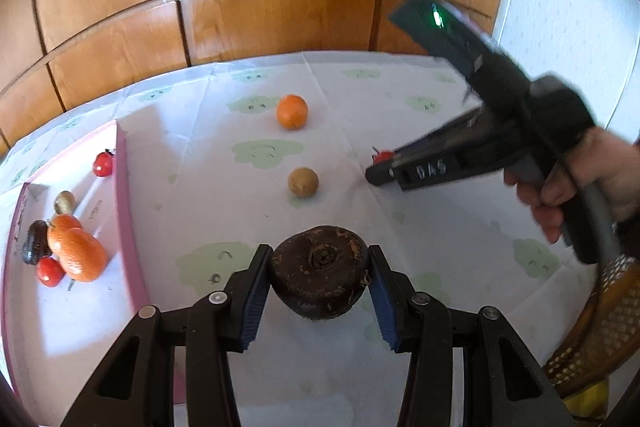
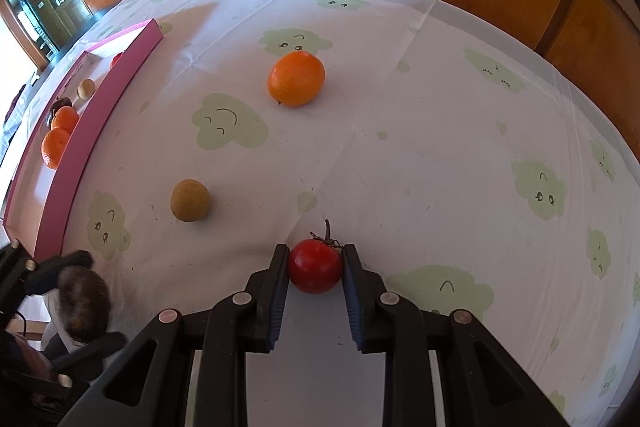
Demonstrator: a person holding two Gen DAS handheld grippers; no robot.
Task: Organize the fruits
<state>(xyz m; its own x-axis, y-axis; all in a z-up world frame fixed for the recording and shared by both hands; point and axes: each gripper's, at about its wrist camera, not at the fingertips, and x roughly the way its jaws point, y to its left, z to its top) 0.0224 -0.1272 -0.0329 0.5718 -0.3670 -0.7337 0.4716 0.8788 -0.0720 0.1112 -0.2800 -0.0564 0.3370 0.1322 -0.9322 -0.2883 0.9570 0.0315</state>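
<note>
While left claw [image 1: 320, 281] grips dark fruit [image 1: 319, 277], right claw [image 2: 315, 269], angled down, pinches tomato [image 2: 314, 266].

The only readable lettering is "DAS", in pale raised characters on the side of the right gripper [image 1: 380, 169], seen from the left wrist camera

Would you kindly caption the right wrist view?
Right gripper fingers clamp a red tomato on the tablecloth.
</note>
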